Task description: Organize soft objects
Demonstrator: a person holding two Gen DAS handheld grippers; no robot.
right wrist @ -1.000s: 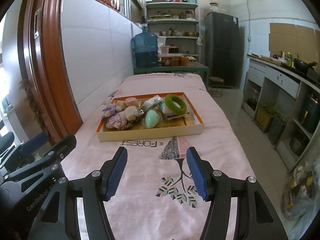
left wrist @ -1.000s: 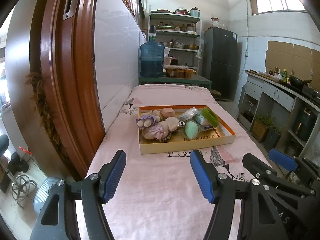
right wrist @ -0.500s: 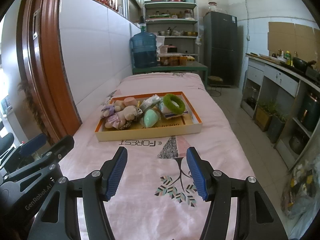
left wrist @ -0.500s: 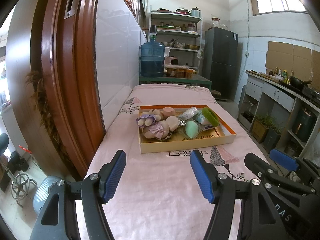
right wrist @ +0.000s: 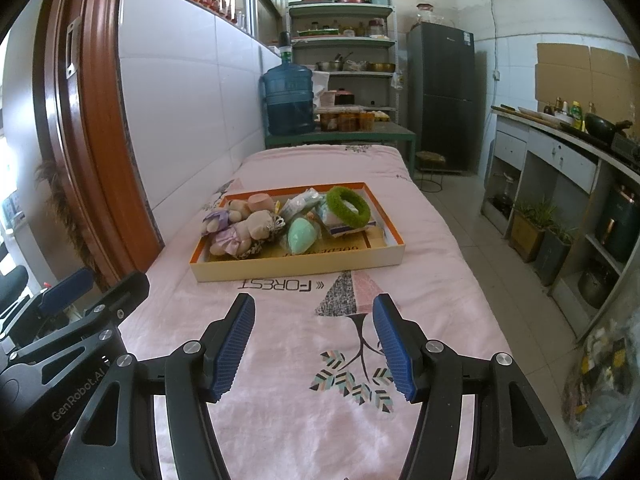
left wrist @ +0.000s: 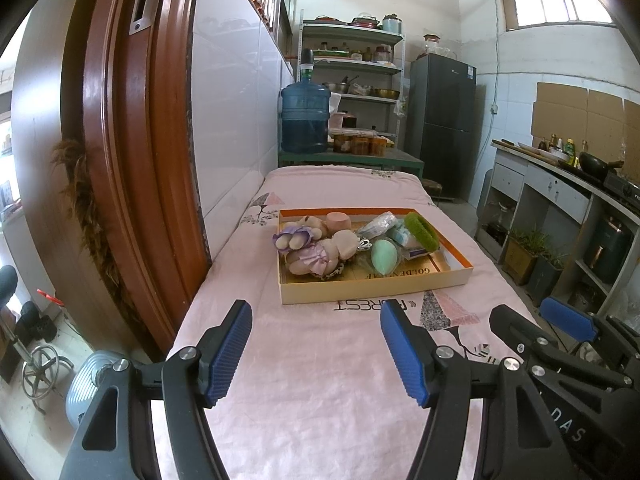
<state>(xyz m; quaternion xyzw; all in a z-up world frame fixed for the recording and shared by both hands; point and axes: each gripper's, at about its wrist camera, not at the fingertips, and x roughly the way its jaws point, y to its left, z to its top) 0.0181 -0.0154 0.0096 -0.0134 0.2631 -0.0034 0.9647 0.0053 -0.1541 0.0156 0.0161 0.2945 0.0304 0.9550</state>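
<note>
A shallow cardboard box (left wrist: pixel 372 286) (right wrist: pixel 296 270) with an orange rim sits on the pink-covered table (left wrist: pixel 312 360). In it lie two plush bears in purple (left wrist: pixel 312 254) (right wrist: pixel 240 232), a mint green egg-shaped sponge (left wrist: pixel 384 255) (right wrist: pixel 301 236), a fuzzy green ring (left wrist: pixel 421 230) (right wrist: pixel 348 206), a pink round piece (left wrist: pixel 338 222) and plastic-wrapped items (left wrist: pixel 380 224). My left gripper (left wrist: pixel 316 354) is open and empty, above the cloth in front of the box. My right gripper (right wrist: pixel 314 354) is open and empty, also in front of the box, to the right of the left one.
A brown wooden door frame (left wrist: pixel 132 140) and white tiled wall border the table's left side. A blue water jug (left wrist: pixel 305 118) stands on a green table beyond the far end. A dark fridge (left wrist: pixel 440 128), shelves and a counter (left wrist: pixel 560 184) stand at the right.
Both grippers have drifted slightly; the box sits a touch lower and nearer in the right wrist view. Nothing was picked up or released.
</note>
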